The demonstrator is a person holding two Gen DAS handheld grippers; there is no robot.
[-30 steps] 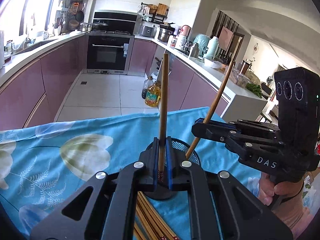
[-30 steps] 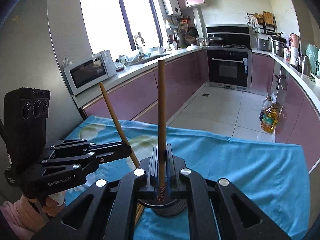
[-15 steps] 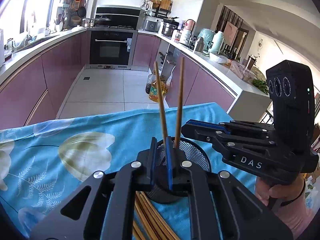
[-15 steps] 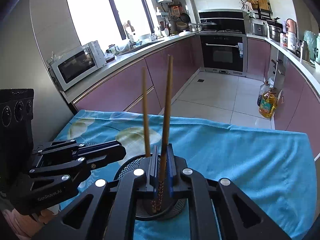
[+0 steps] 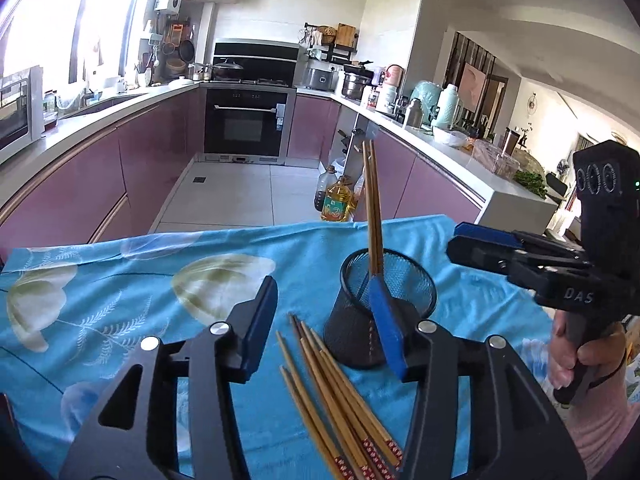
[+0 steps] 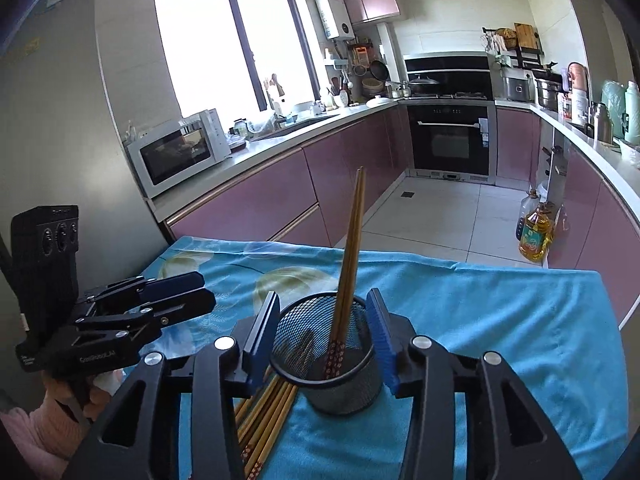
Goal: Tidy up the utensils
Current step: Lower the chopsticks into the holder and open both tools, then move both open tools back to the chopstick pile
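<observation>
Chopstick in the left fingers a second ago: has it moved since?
Yes. It has dropped into the mesh holder on the blue cloth, leaning beside the other chopstick. The left gripper has just been opening, nothing between its fingers.

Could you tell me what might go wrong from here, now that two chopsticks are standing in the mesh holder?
1. The right gripper, whose jaws have just been opening, straddles the mesh holder without gripping it; pulling away carelessly could tip it.
2. The two chopsticks lean tall above the rim and could be knocked by either gripper.
3. The loose chopsticks lie tight against the holder's base, so the left gripper, also just opened, might nudge it while reaching.
</observation>
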